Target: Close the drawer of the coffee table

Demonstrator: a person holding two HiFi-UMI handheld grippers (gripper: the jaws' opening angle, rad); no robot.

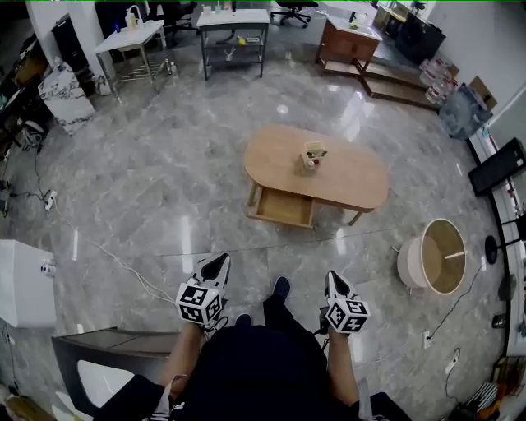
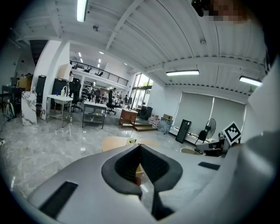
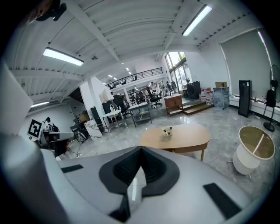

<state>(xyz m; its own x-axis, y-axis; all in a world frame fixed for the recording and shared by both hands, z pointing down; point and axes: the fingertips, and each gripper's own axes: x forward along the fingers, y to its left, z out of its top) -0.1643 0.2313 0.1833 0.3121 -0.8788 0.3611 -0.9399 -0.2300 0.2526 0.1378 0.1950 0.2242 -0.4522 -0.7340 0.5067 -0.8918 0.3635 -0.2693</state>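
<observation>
An oval wooden coffee table (image 1: 345, 177) stands on the grey floor ahead of me, and its drawer (image 1: 283, 208) is pulled out toward me on the near side. A small box (image 1: 312, 155) sits on the tabletop. My left gripper (image 1: 219, 263) and right gripper (image 1: 332, 279) are held close to my body, well short of the table, both shut and empty. In the right gripper view the table (image 3: 183, 138) and box (image 3: 166, 131) show beyond the shut jaws (image 3: 141, 148). The left gripper view shows the tabletop's edge (image 2: 114, 142) just above its shut jaws (image 2: 140, 146).
A round white tub (image 1: 433, 256) stands right of the table. A white cabinet (image 1: 20, 284) is at the far left, with a cable (image 1: 123, 267) running across the floor. Desks (image 1: 233, 25) and a wooden unit (image 1: 349, 45) line the back.
</observation>
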